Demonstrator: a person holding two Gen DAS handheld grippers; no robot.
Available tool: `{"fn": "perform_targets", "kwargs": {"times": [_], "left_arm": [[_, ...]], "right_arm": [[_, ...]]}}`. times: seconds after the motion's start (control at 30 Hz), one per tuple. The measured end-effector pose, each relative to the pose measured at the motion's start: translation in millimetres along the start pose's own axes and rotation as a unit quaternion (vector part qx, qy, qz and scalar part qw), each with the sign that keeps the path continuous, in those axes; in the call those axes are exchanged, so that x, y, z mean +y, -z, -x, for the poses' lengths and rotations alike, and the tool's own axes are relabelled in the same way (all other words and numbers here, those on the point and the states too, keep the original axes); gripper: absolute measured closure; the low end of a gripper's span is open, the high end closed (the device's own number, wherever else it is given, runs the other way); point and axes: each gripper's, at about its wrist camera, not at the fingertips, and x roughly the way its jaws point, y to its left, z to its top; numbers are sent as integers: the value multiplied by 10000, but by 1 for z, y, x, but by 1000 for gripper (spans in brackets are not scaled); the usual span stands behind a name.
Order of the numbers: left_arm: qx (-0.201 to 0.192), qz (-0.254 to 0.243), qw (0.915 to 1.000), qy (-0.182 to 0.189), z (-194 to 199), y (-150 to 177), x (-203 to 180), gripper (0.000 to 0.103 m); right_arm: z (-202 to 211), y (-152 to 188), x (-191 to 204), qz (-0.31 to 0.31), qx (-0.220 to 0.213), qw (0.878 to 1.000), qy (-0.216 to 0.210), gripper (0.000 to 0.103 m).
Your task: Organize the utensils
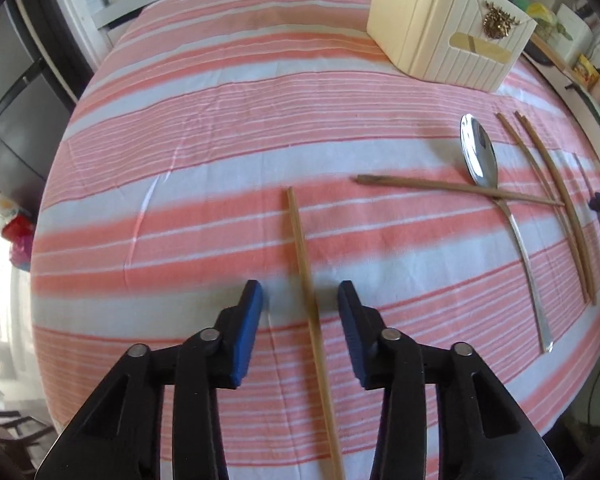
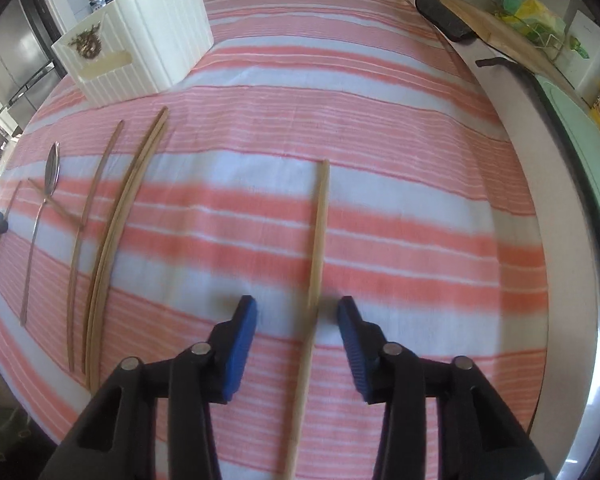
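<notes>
In the left wrist view my left gripper (image 1: 300, 292) stands open over the striped cloth. A light wooden chopstick (image 1: 300, 240) lies lengthwise between its blue pads (image 1: 248, 320), touching neither. My right gripper (image 2: 297, 306) is open too, and another light chopstick (image 2: 320, 220) runs between its pads, nearer the right one but apart from it. To the side lie a metal spoon (image 1: 480, 152) (image 2: 52, 172) with a chopstick (image 1: 440, 188) across its neck, a pair of chopsticks (image 1: 556, 200) (image 2: 128, 208) and a single one (image 2: 96, 188). A cream ribbed utensil holder (image 1: 448, 28) (image 2: 140, 40) stands at the back.
The pink-and-white striped cloth (image 1: 180, 160) covers the table, whose edge curves close on the left in the left wrist view. A dark flat object (image 2: 440, 16) and a wooden board lie at the far right edge. Packets and a counter stand beyond it.
</notes>
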Motion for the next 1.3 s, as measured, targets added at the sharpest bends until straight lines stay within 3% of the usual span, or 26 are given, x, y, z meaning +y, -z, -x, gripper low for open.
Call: {"fn": "perform_targets", "kwargs": {"times": [0.07,0.13,0.17,0.2,0.33,0.5,0.67,0.83,1.0,1.3], "left_arm": [[65,53,10000,39,-5,-15,2,77],[104,144,9998,75,-9,-25,5,97],[127,183,9997,97,-10,-28,6,98],[113,205,9997,107,-10,-30,7,99],[-81,359,9993,5,-1,-28,9,100],[-810,460,9956,127,58,-23,5,100],[-1599,364,9860,291,126,-13,-5,100],[-2185,284,9744,454,172,-5,-10,100],[-2542,298,9651,555,197,-2,-15,100],[-2848,332,9557,670,223,-11,-18,100]], "right_arm": [[-7,-20,-3,-4,-78,10000,-20,70],[-12,-36,-7,-95,-118,9999,8,82],[-14,-42,-8,-139,-112,9998,29,94],[-16,-47,-11,-179,-96,9998,21,96],[-9,-60,-21,-502,-207,9984,-183,97],[49,-53,-22,-709,-1019,9902,-637,97],[122,-37,-5,-517,-1725,9795,-903,97],[179,-16,21,10,-2352,9690,-754,97],[212,-6,41,348,-2762,9584,-625,97],[240,-16,54,280,-3240,9426,-757,97]]}}
